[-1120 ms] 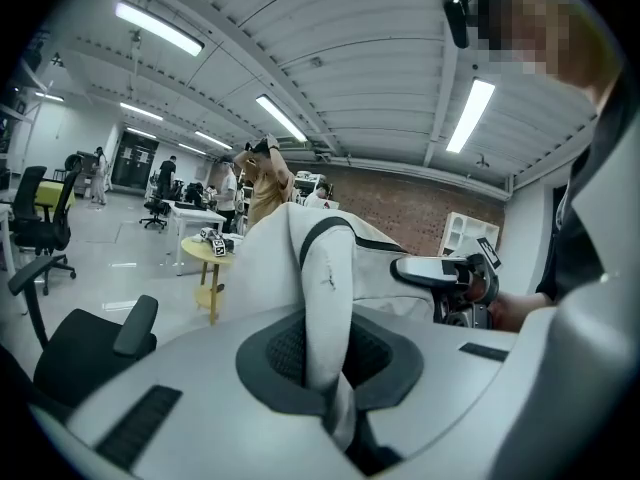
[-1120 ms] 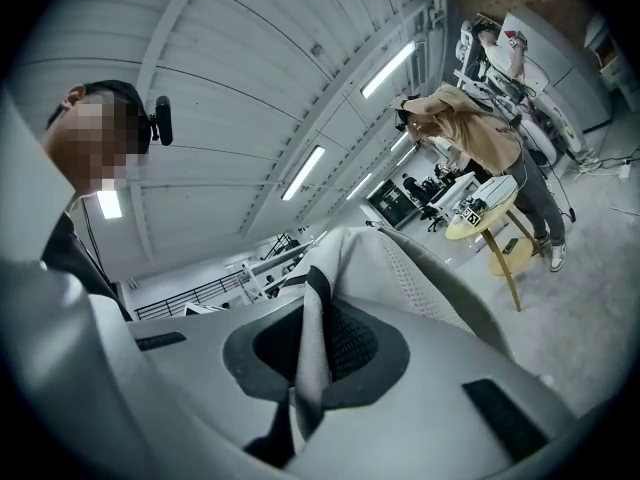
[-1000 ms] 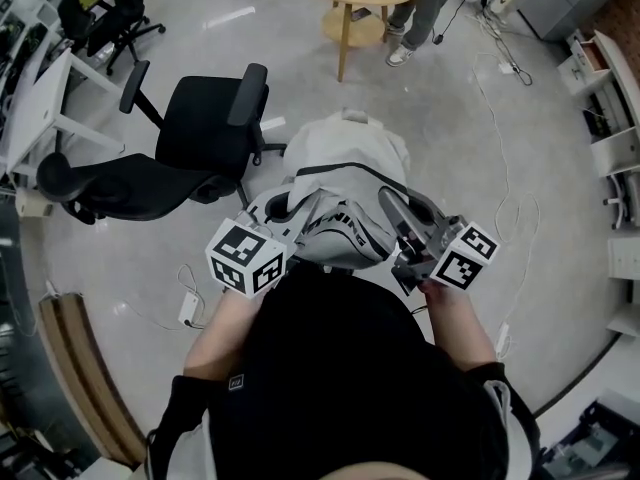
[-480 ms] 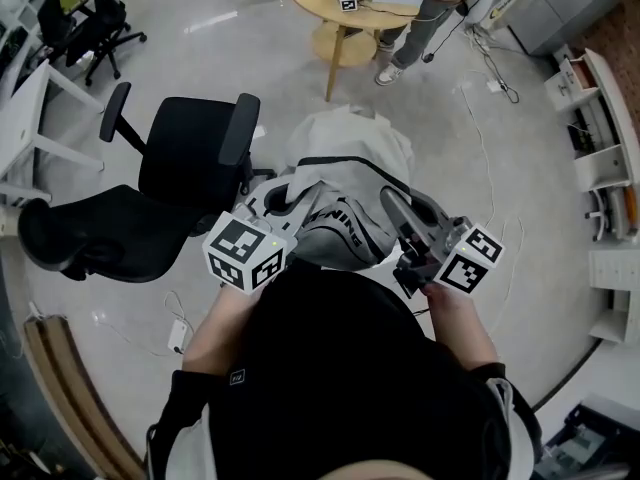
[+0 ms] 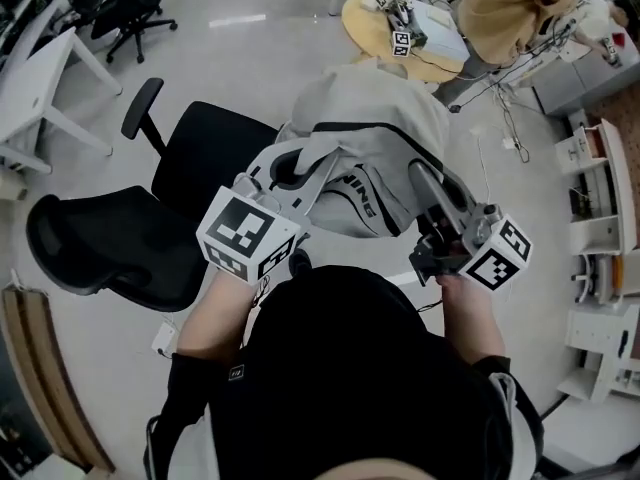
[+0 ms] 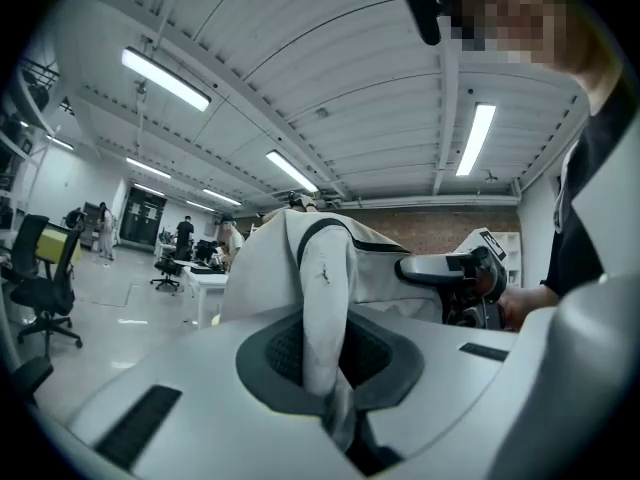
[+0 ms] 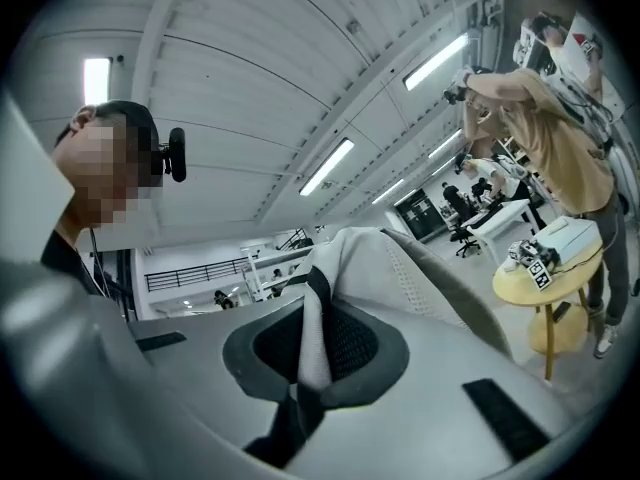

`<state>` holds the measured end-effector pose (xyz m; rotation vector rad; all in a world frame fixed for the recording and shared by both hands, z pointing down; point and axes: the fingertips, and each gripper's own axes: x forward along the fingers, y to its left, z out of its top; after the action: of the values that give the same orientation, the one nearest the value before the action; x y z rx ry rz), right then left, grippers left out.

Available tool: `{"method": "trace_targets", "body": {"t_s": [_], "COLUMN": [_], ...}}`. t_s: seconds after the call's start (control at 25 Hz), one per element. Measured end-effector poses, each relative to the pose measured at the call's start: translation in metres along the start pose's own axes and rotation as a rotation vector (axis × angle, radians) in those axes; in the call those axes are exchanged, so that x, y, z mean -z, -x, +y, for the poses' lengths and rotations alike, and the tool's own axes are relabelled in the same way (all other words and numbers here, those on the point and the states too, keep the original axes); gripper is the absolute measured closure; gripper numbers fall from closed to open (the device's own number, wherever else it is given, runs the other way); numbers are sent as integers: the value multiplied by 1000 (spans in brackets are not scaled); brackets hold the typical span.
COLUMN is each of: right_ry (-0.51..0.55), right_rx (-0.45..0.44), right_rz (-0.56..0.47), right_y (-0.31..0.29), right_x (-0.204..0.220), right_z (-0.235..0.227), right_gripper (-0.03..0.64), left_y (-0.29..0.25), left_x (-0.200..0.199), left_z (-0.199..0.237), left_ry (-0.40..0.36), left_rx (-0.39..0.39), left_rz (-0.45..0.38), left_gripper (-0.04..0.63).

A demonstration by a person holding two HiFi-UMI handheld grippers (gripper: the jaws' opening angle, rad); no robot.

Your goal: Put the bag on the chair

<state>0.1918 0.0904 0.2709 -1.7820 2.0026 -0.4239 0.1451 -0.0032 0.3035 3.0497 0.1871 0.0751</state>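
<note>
Two hand-held grippers: we see both clamped on one light grey fabric bag with black trim (image 5: 375,133), one at each side of it.
Left hand-held gripper (image 5: 296,172): its jaws are pressed almost together on a grey fold of the bag that runs up between the dark pads.
Right hand-held gripper (image 5: 424,176): its jaws are likewise pinched tight on a grey fold edged with a black strip.
Bag: we find it held up in front of the person, slung between the two grippers; from above, its left edge overlaps the right side of the seat.
Chair: a black office chair with armrests (image 5: 205,158) stands on the pale floor to our left.
Beyond: a round wooden tabletop (image 5: 372,30) carries small marker cubes, with a person in a tan top (image 5: 510,8) beside it.
</note>
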Motion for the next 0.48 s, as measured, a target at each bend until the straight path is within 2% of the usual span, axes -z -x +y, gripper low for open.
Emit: {"method": "trace_targets", "body": {"t_s": [0.2,0.36,0.48], "right_ry": [-44,-107,-148], "right_rx": [-156,-276,-394], "right_rz": [90,155,243], "right_y": [-123,-137,-167], "right_x": [-6,-3,8], "right_z": [-2,-22,-27], "right_gripper": [584,584,584], "left_y": [40,35,49], "left_x": [-24,-15,-12], "left_z": [101,108,128], "left_ry": [13,22,34], "left_rx": [-186,-324,-475], "left_rz": [0,22,47], "left_gripper": [572,572,572]}}
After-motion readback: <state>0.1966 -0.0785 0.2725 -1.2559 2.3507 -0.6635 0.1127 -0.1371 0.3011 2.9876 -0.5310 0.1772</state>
